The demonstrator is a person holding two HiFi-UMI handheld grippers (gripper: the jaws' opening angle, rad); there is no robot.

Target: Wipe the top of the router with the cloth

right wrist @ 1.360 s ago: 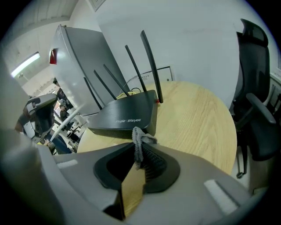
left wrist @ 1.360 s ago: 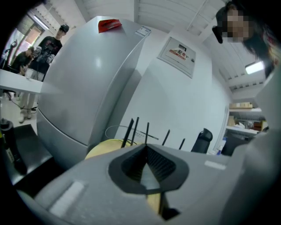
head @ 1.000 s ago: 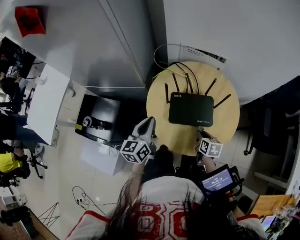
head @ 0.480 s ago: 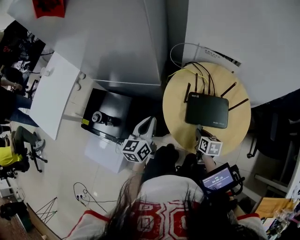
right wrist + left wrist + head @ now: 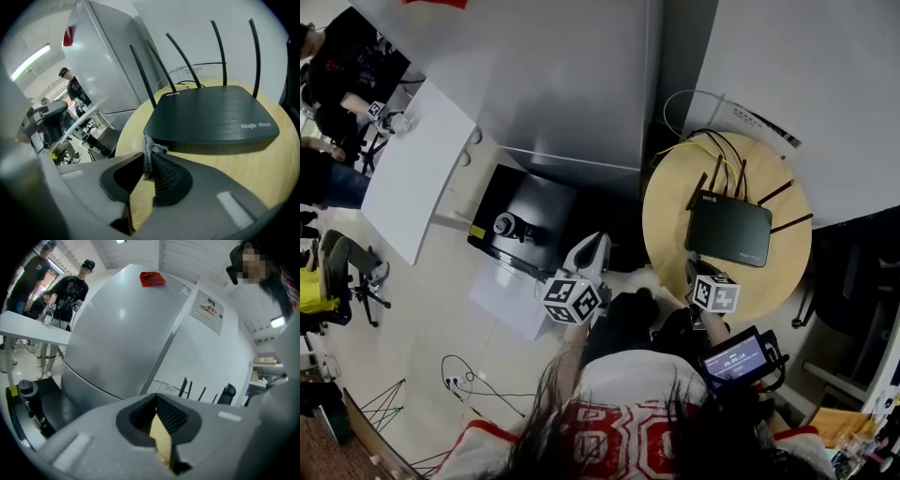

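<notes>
Pinching grey cloth point(image 5: 149, 149), right gripper point(image 5: 146, 158) fingers closed near router point(image 5: 211, 117) (left gripper point(image 5: 157, 399) fingers together, empty).

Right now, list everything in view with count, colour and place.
router: one, black, on the round table
round table: one, light wood, by the wall
cloth: one, grey, in the right gripper's jaws
cables: several, mostly black, behind the router
fridge: one, silver, left of the round table
side table: one, white, far left
bystanders: a few, dark clothes, far left
left gripper: one, grey, shut, empty, beside the round table
right gripper: one, grey, shut on the cloth
</notes>
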